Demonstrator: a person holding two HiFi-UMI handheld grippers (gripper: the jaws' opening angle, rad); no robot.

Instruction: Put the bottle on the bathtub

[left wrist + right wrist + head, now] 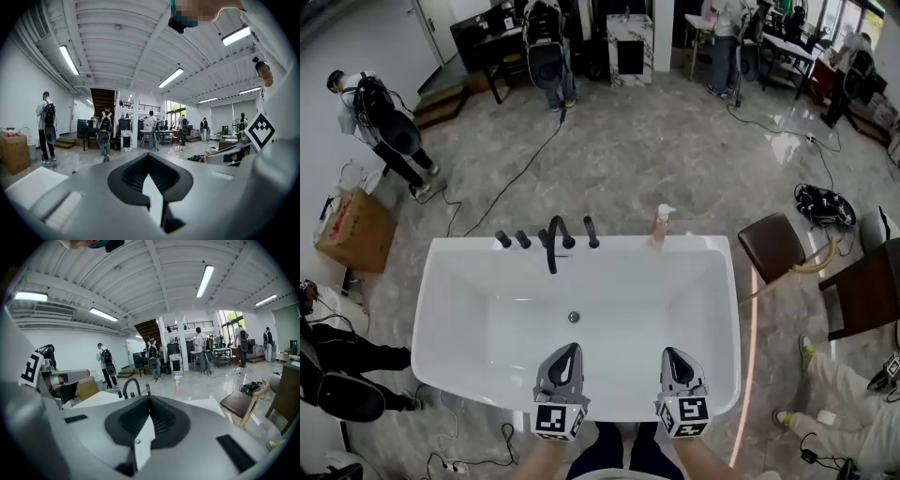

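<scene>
A pink bottle (660, 225) with a white pump stands upright on the far rim of the white bathtub (441, 281), to the right of the black faucet (555, 239). In the head view my left gripper (565, 354) and right gripper (678, 361) hover side by side over the tub's near rim. Both are shut, hold nothing, and are well short of the bottle. The right gripper view looks past its shut gripper (150, 399) to the bottle (177, 385) and the faucet (131, 386). The left gripper (149, 157) points out into the room, with a corner of the tub (33, 183) at its left.
A brown chair (773, 246) stands just right of the tub, with a dark chair (867, 286) beyond it. A cardboard box (354, 230) sits on the floor to the left. Cables and a black bag (825, 204) lie on the marble floor. Several people stand around.
</scene>
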